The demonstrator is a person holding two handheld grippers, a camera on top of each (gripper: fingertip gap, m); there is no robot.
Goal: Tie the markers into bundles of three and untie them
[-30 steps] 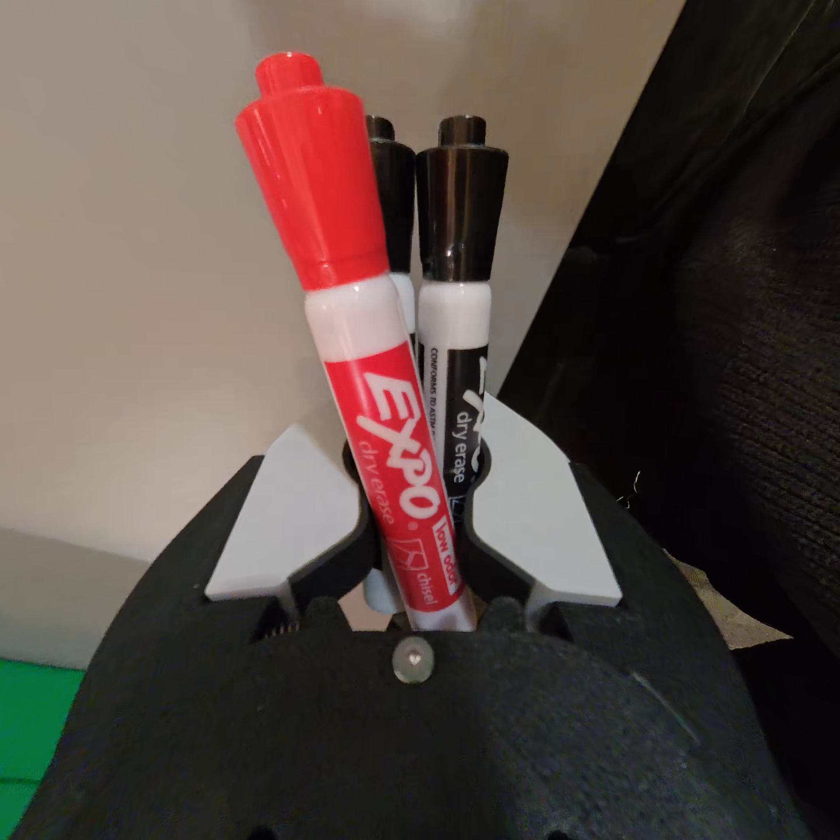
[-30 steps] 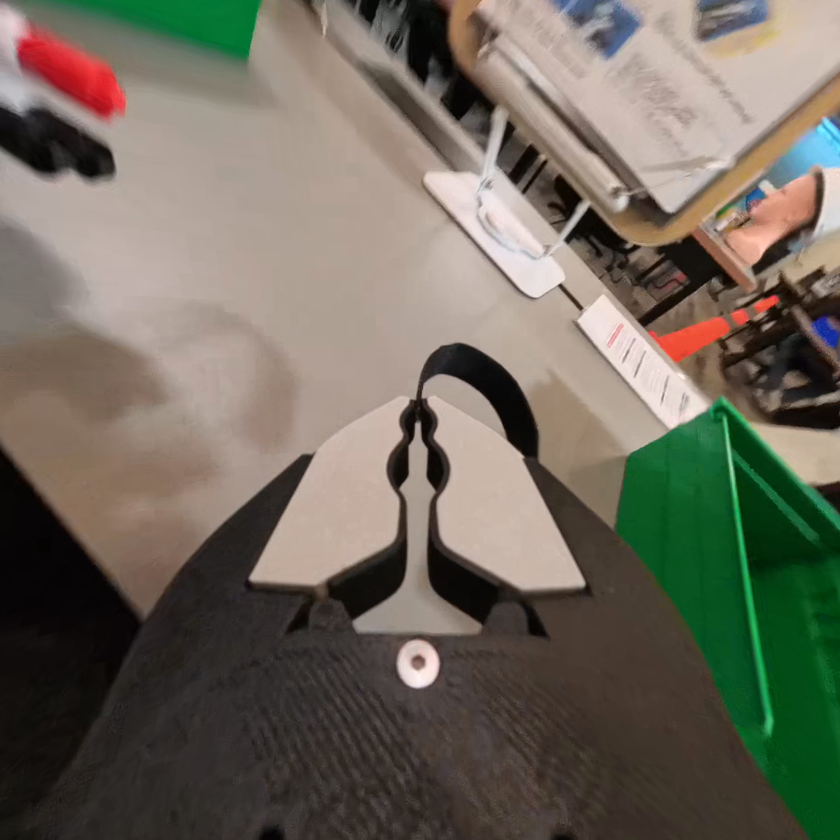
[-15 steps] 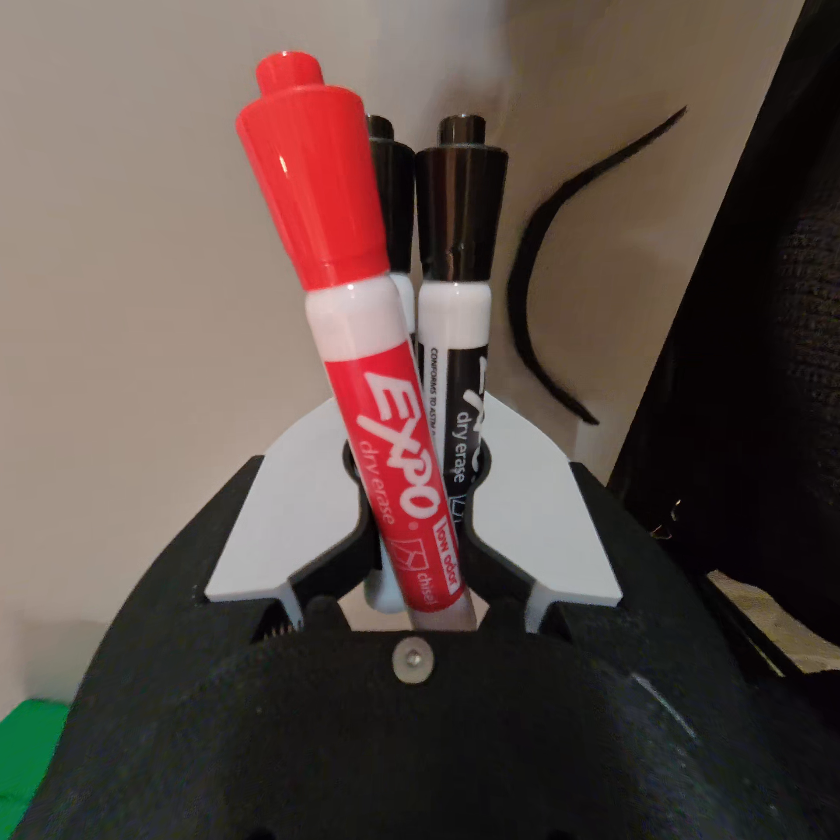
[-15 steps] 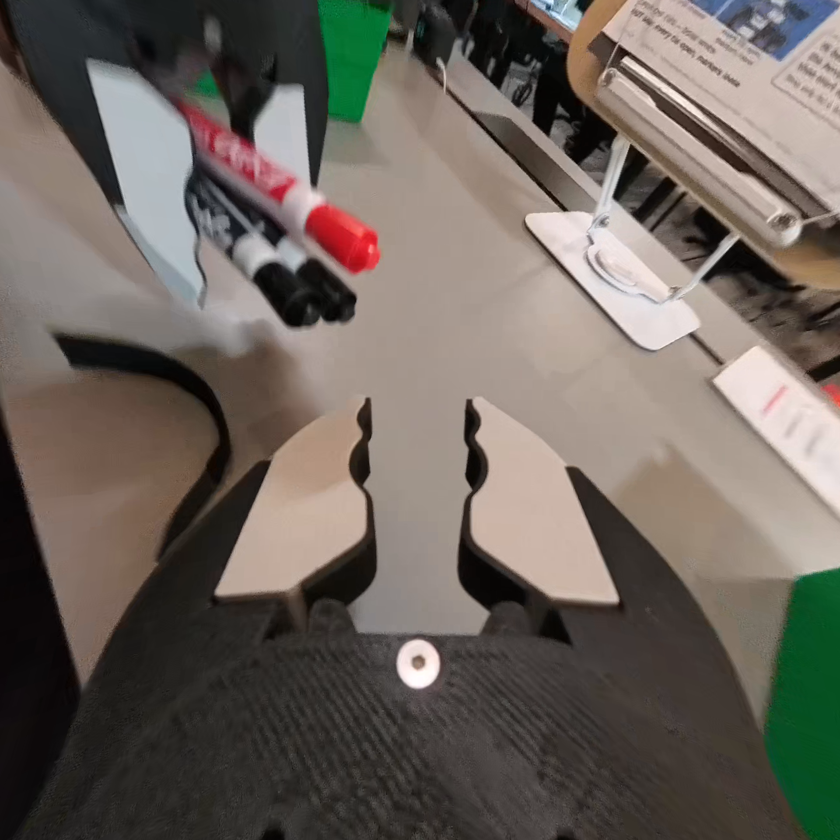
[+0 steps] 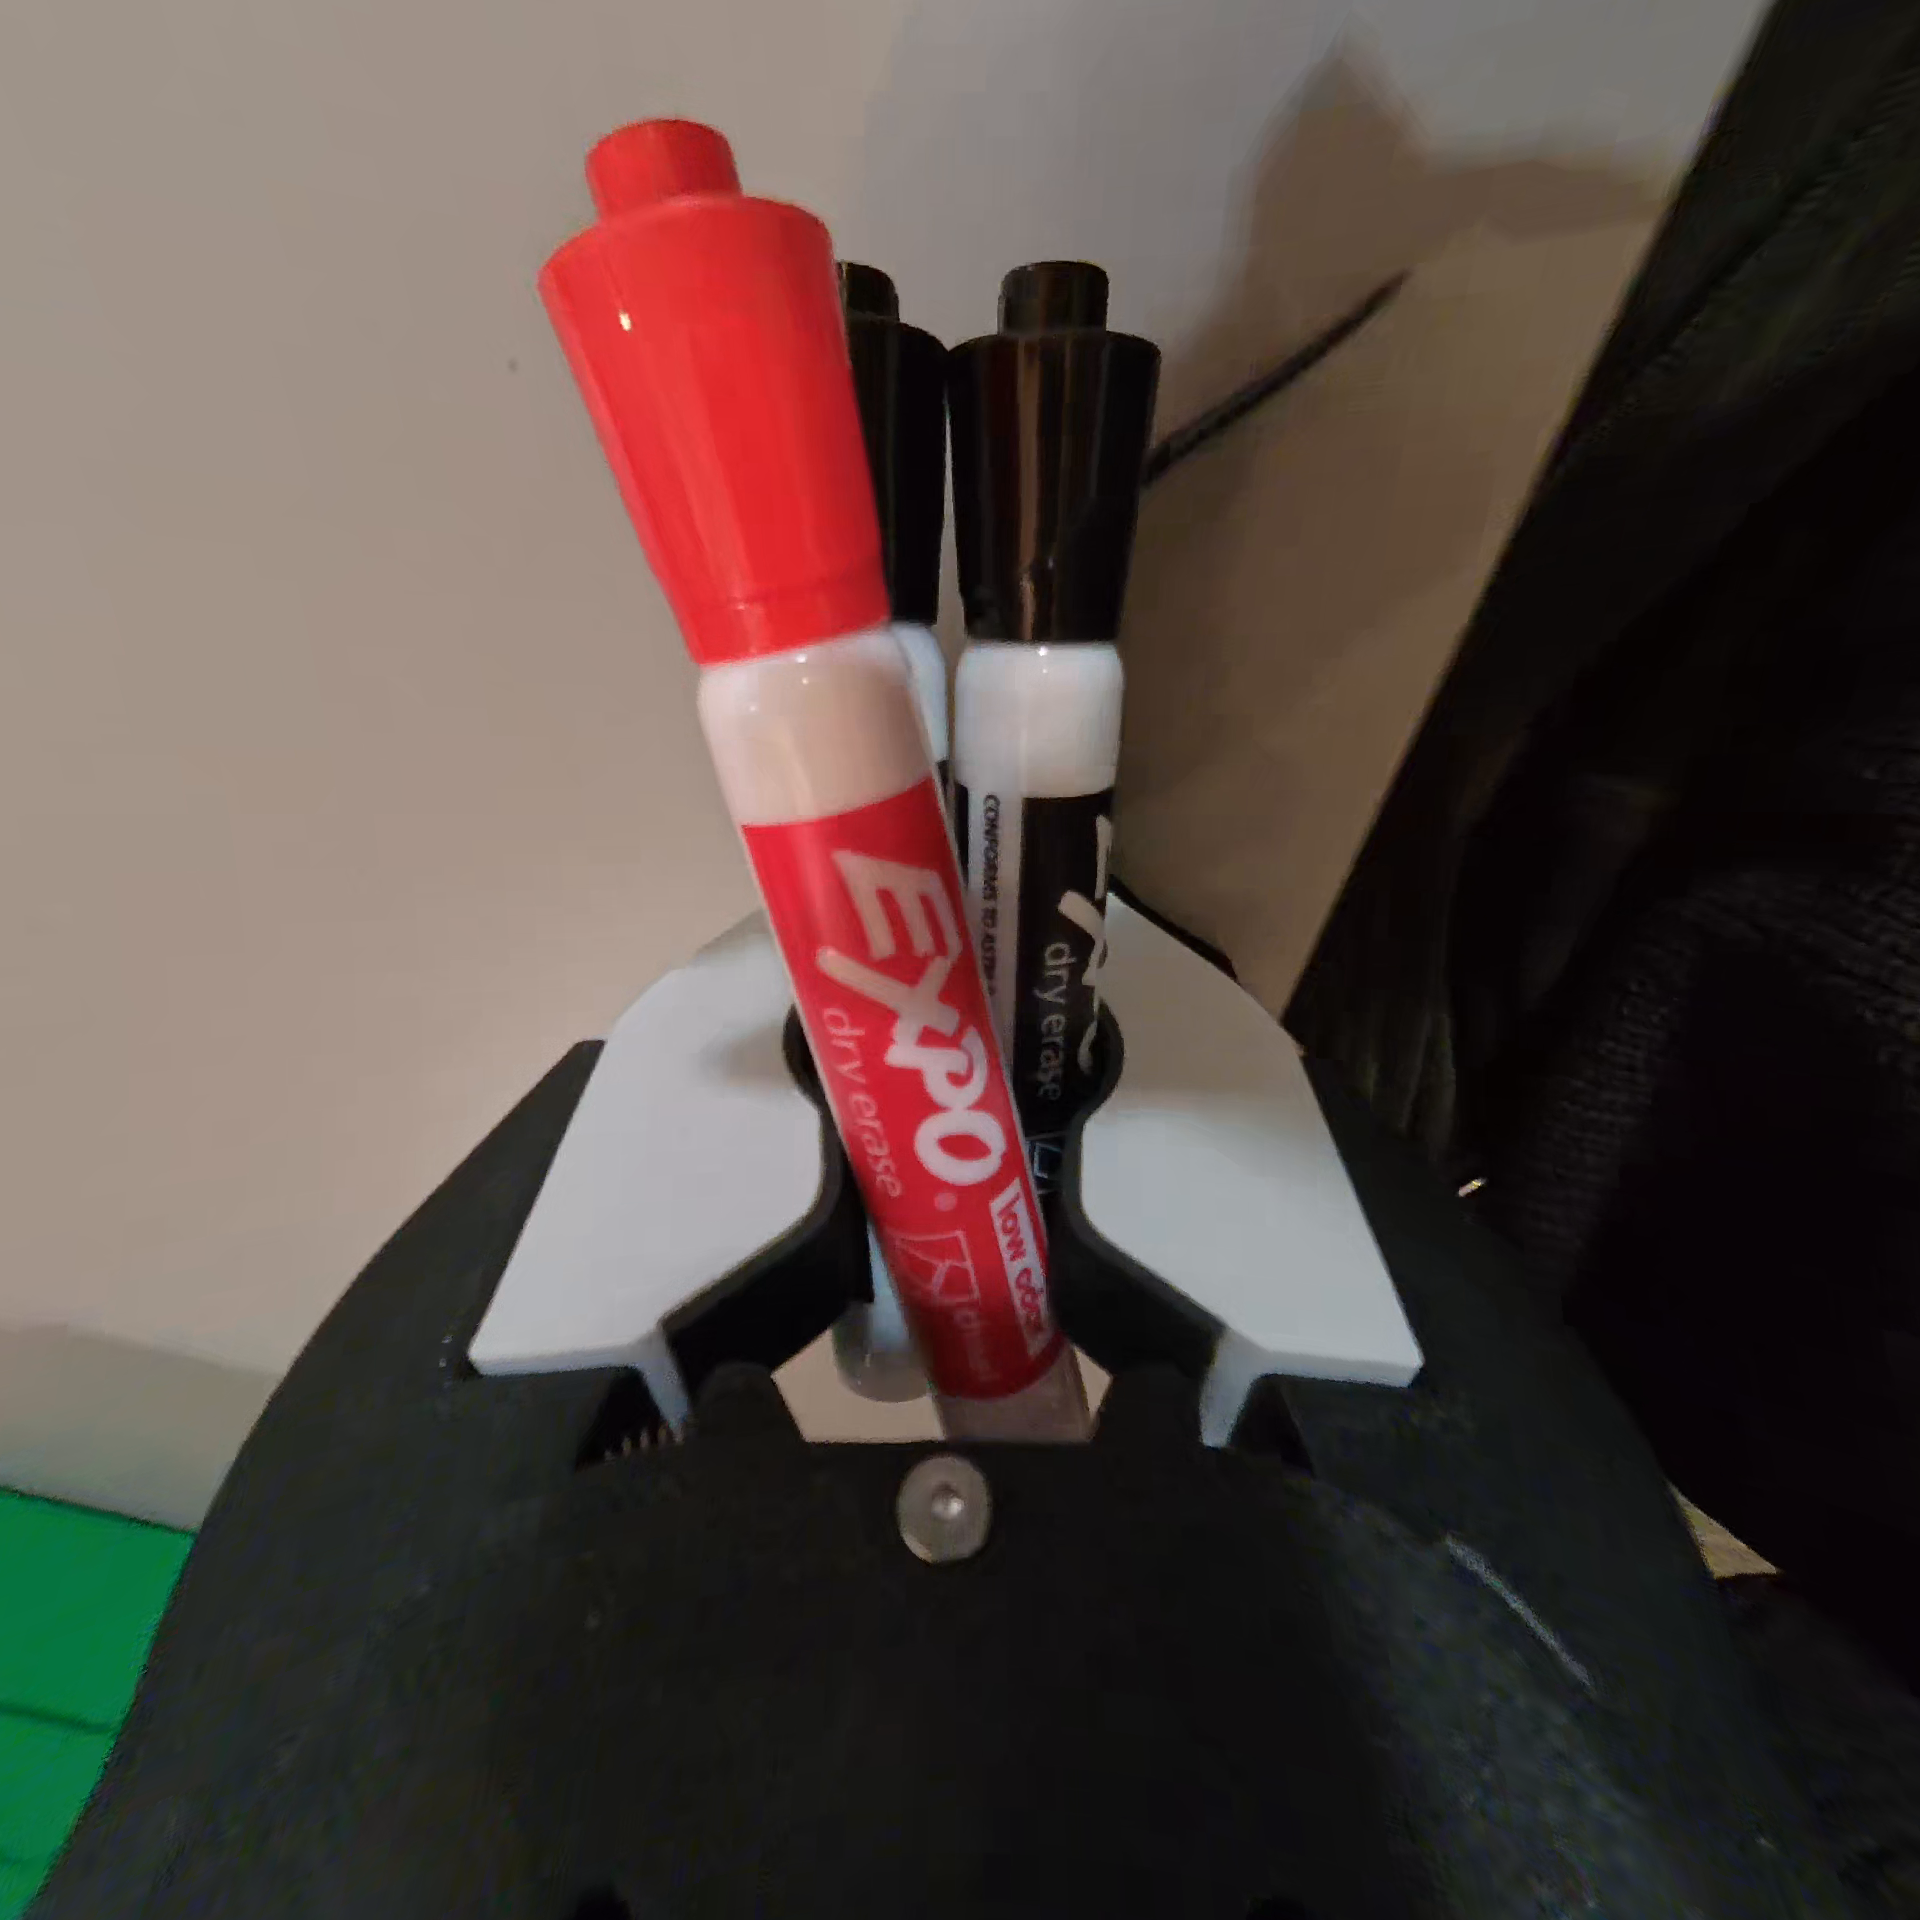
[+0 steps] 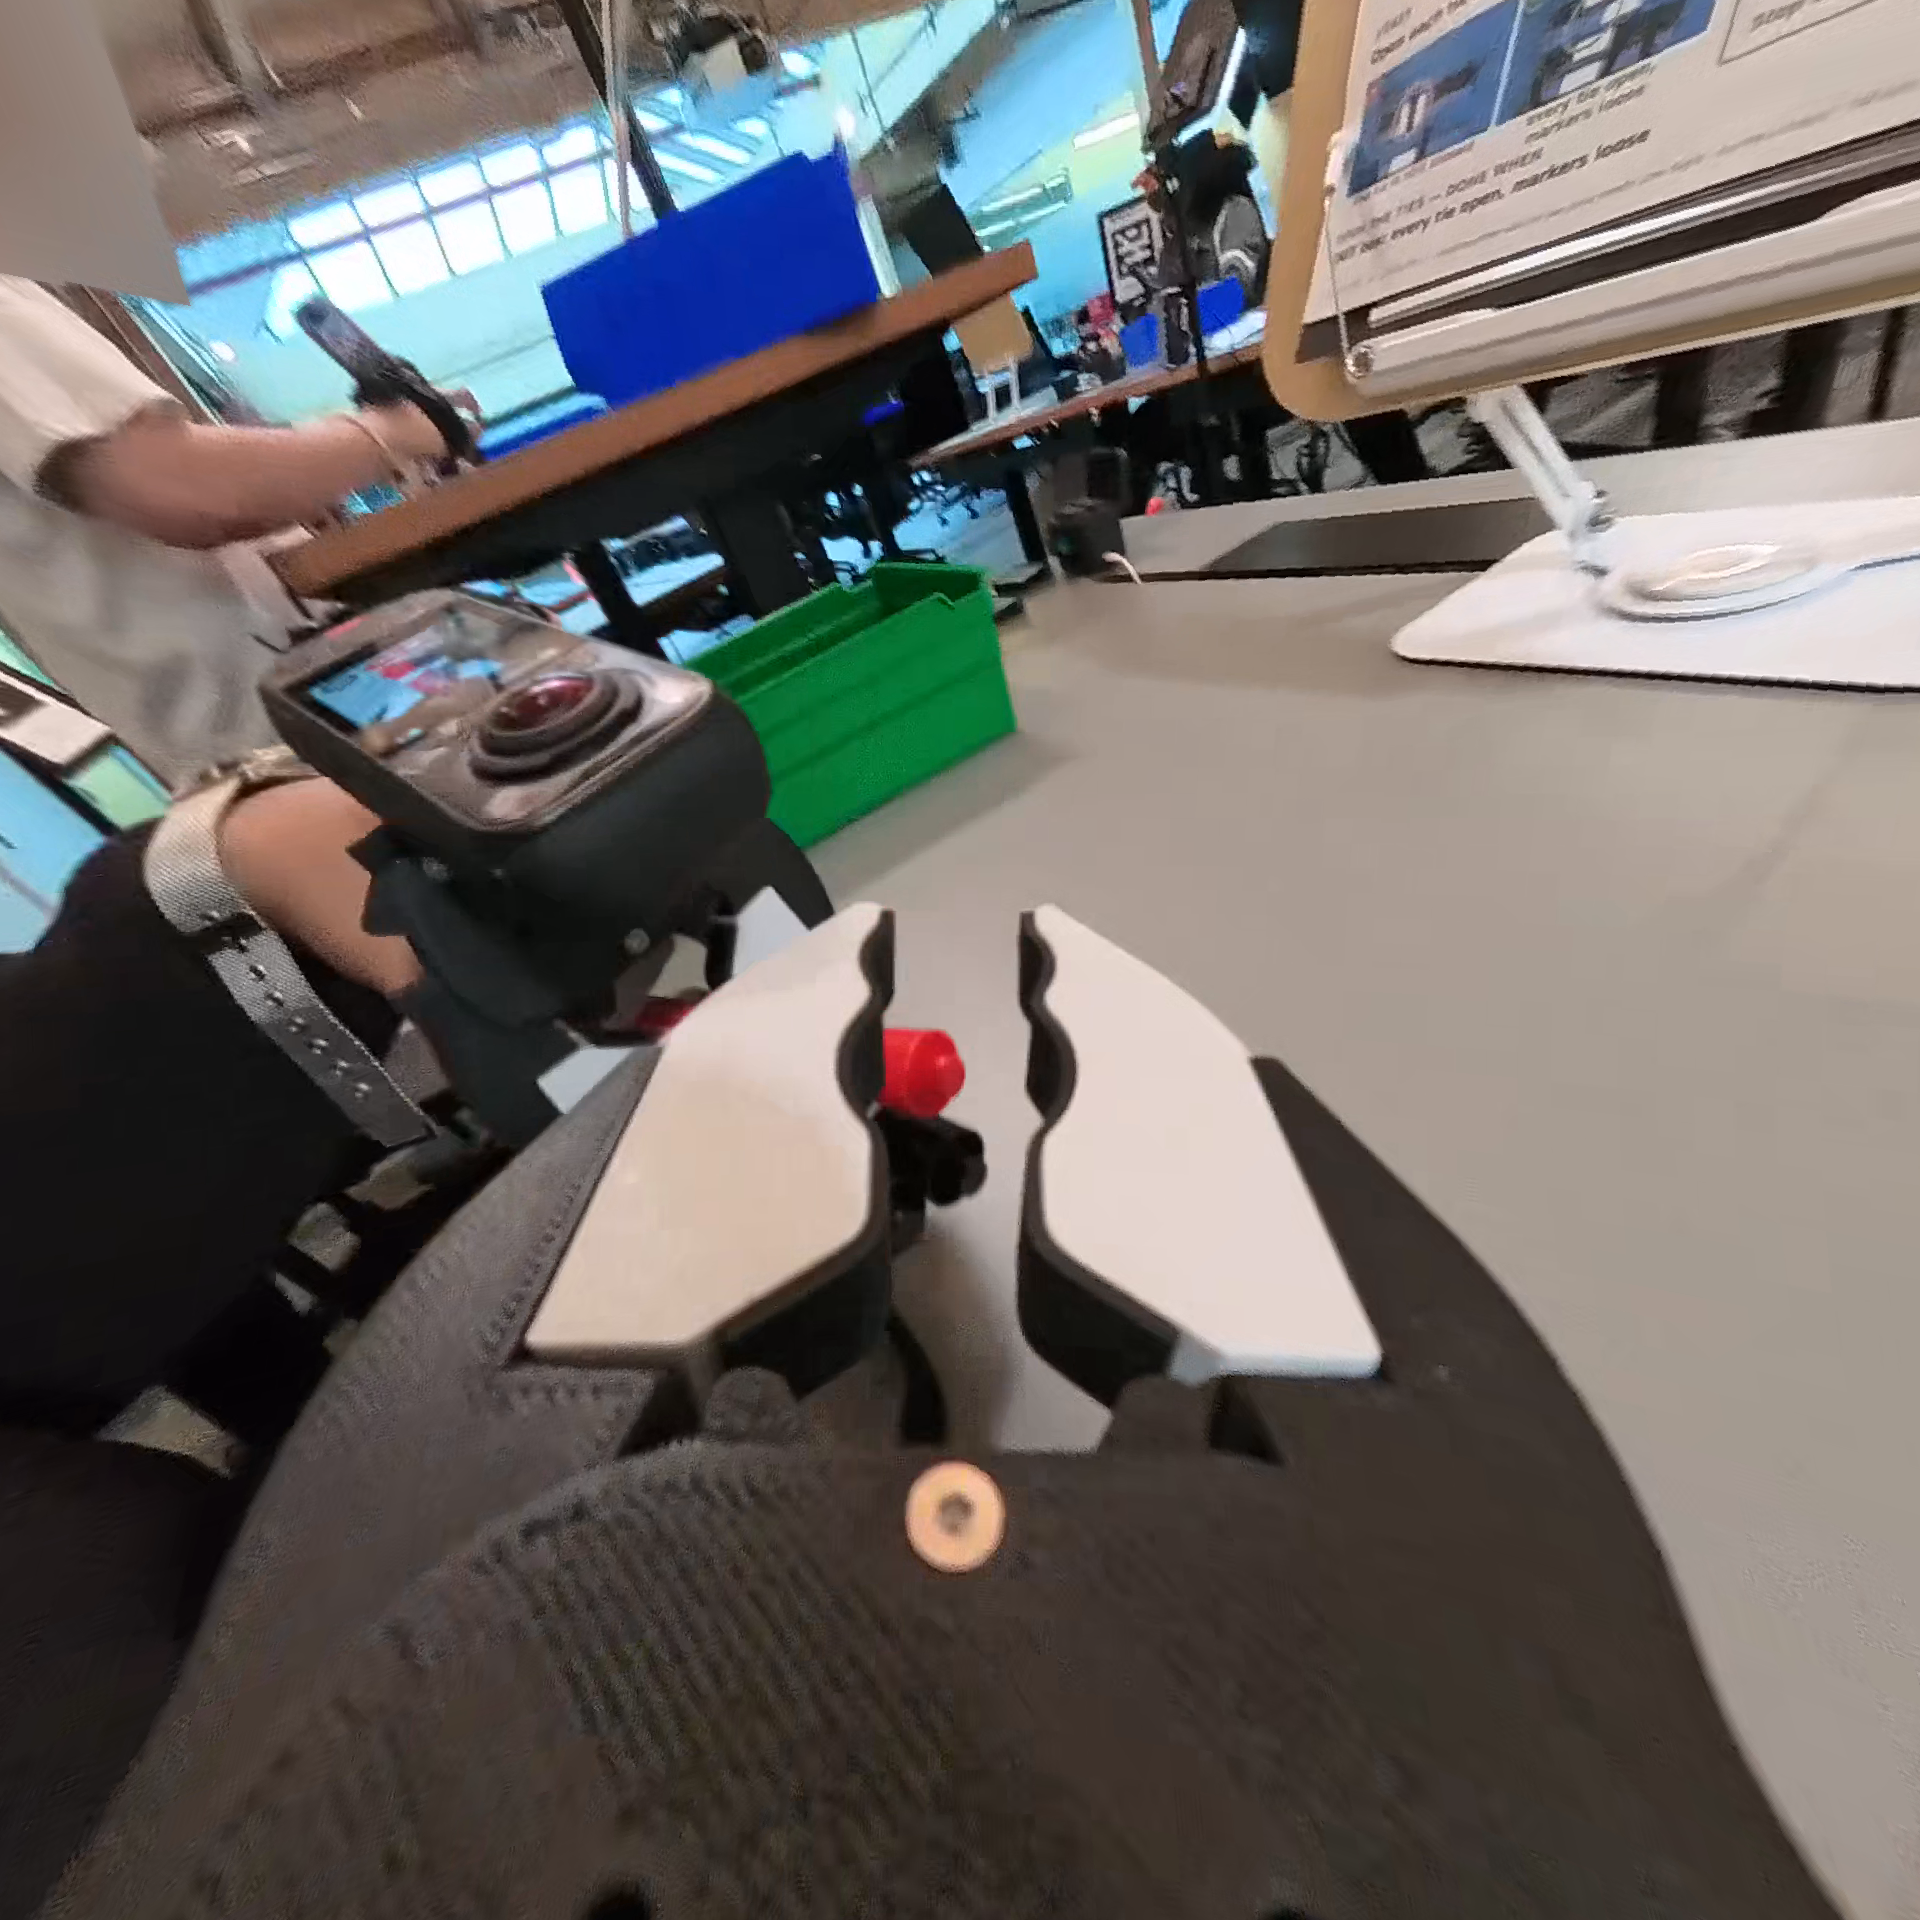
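In the left wrist view my left gripper (image 5: 951, 997) is shut on three markers: a red-capped marker (image 5: 821, 748) in front, a black-capped marker (image 5: 1049, 665) to its right and a second black-capped marker (image 5: 899, 457) behind. A black tie strap (image 5: 1257, 395) lies on the table behind them. In the right wrist view my right gripper (image 6: 956, 940) is open and empty. The red cap (image 6: 923, 1068) and black caps (image 6: 940, 1153) show through the gap between its fingers. The left gripper's body with its camera (image 6: 520, 727) is just to the left.
A grey table (image 6: 1455, 935) carries a green bin (image 6: 862, 686) at the back and a white stand base (image 6: 1683, 613) holding a clipboard with papers (image 6: 1610, 166). A person in a light shirt (image 6: 104, 499) stands at the far left. Dark clothing (image 5: 1662, 831) fills the right of the left wrist view. There is about 12 cm between the tips of the two grippers.
My right gripper let go of the black strap and opened, then swung round to face the markers' caps. The left gripper keeps its hold on the three markers.
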